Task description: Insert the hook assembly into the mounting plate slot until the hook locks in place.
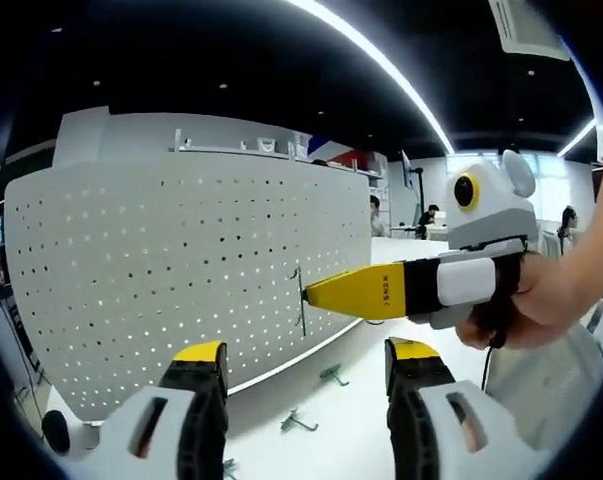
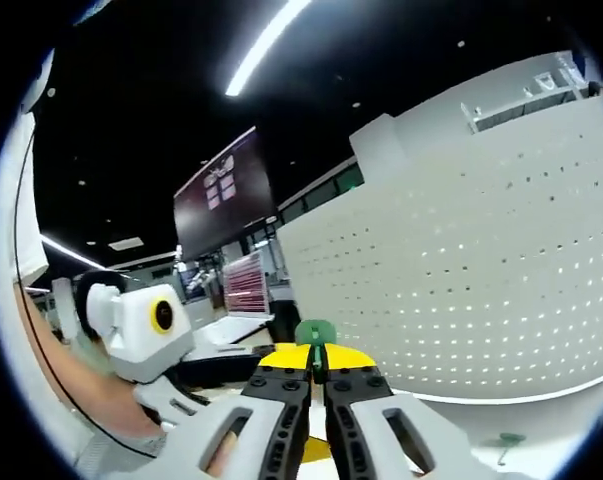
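Note:
The white pegboard mounting plate [image 1: 181, 270] stands upright on the table and also rises at the right of the right gripper view [image 2: 481, 260]. My right gripper [image 1: 309, 293] comes in from the right with its yellow jaws shut on a thin green hook [image 1: 301, 300], whose tip is at the plate's face near its right edge. In its own view, the right gripper [image 2: 318, 372] is shut on the hook [image 2: 315, 333], which sticks up between the tips. My left gripper [image 1: 306, 350] is open and holds nothing, low in front of the plate.
Three loose hooks [image 1: 331, 375] [image 1: 296, 420] [image 1: 228, 467] lie on the white table [image 1: 361, 440] below the plate; one hook [image 2: 506, 440] lies near the plate's foot. A person's hand [image 1: 541, 300] holds the right gripper. Desks and screens stand further back.

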`<move>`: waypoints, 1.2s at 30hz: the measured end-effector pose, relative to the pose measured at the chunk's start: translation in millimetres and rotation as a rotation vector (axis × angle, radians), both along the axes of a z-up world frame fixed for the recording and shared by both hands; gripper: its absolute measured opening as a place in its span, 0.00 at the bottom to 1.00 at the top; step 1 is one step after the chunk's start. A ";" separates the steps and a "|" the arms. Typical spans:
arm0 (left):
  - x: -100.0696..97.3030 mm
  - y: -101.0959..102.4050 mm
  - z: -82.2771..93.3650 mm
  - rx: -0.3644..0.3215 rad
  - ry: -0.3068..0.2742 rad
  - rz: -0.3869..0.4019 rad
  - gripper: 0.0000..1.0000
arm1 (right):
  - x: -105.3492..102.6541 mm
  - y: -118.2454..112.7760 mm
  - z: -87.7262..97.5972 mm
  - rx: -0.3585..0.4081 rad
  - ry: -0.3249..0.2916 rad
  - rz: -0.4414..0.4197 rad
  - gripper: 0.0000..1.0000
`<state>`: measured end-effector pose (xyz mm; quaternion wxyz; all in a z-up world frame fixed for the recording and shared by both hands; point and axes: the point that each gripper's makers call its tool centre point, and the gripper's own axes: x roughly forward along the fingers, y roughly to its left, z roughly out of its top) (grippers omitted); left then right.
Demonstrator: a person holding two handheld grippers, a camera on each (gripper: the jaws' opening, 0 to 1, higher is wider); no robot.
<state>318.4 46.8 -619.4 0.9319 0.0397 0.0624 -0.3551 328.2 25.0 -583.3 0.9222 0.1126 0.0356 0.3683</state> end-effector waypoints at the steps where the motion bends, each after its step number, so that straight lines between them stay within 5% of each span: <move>1: 0.1 0.3 0.2 -0.004 0.002 0.000 0.65 | 3.1 -6.5 -1.6 -0.015 0.004 -0.030 0.01; 7: -0.4 1.0 -2.4 0.007 0.003 -0.004 0.65 | 21.4 -59.4 -12.2 -0.114 0.019 -0.287 0.01; 9: -0.5 2.6 -2.5 0.013 0.000 -0.002 0.65 | 24.0 -72.5 -20.9 -0.115 0.073 -0.329 0.01; 21: 0.1 7.2 1.3 0.012 -0.017 0.007 0.65 | 29.4 -71.7 -20.4 -0.122 0.070 -0.327 0.01; 36: -2.3 23.3 7.4 -0.003 -0.029 0.041 0.63 | 67.6 -61.2 19.2 -0.097 -0.012 -0.368 0.01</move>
